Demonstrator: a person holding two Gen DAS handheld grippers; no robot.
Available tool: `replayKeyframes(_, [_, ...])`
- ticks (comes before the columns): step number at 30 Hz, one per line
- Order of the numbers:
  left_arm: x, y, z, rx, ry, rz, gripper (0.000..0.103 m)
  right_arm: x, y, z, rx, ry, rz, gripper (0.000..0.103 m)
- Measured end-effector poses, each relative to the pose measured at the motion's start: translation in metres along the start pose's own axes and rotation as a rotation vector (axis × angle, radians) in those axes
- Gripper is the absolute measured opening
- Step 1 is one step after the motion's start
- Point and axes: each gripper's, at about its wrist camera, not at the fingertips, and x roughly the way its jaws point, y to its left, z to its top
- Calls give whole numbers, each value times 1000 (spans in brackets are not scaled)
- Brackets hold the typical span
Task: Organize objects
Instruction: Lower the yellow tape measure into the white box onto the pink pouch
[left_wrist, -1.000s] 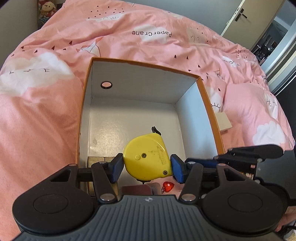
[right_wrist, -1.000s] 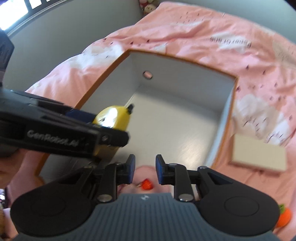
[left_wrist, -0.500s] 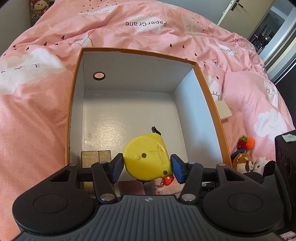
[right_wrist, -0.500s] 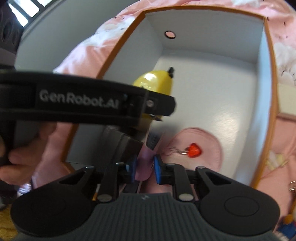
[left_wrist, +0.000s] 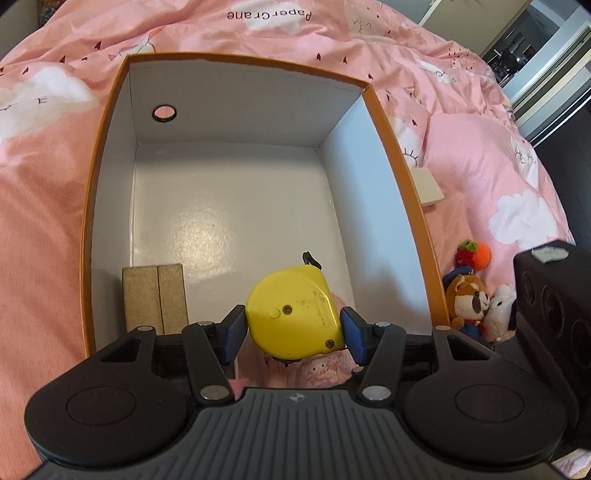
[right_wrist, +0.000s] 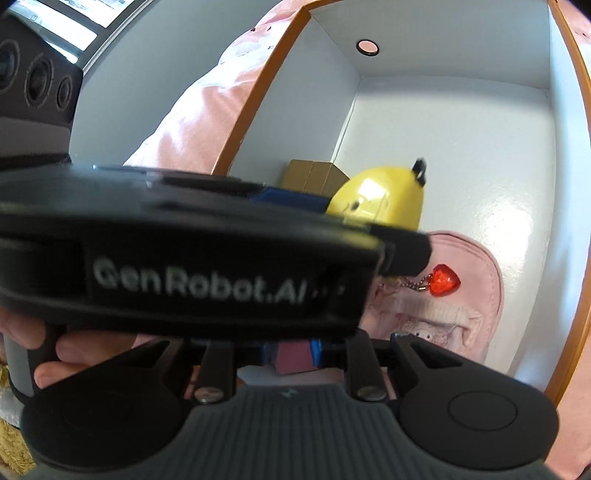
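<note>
left gripper (left_wrist: 293, 334) pinched the tape measure (left_wrist: 293, 314) by its flat sides, low over the box (left_wrist: 88, 221) near end, probably to set it beside the cardboard block (left_wrist: 153, 295) | right gripper (right_wrist: 293, 350) clamped a pink pouch (right_wrist: 436, 314) edge inside the box | tape's hook tip pointed toward the far wall, long axis roughly along the box

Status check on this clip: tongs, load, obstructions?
Left tongs shut on yellow tape measure over orange-rimmed white box. Right tongs pinching pink fabric pouch. Left unit blocks right view.
</note>
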Motion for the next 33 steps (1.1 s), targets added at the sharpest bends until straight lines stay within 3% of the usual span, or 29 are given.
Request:
replayKeyframes(3, [0,1,-6,-12,30,-22,63,-1,-1,-2,7,7,4,22])
replayKeyframes(13, [4,-4,-10,22,69,13,62,4,9,-13,-23,46,-2,22])
replayKeyframes(18, [5,-9,-11,71,72,30,63,-19,13,-14,-80,43,-98,22])
replayKeyframes(24, [4,5,-11,16,63,-33,63,-42,21,-3,-248,125,-245,22])
replayKeyframes(26, [3,7,-11,6,54,-40,63,-39,28,1,-347,175,-302,32])
replayKeyframes(29, [3,7,-13,16,43,-41,63,-32,31,2,-527,249,-404,32])
replayKeyframes(33, [3,5,-14,32,38,-39,63,-14,37,3,-713,387,-454,33])
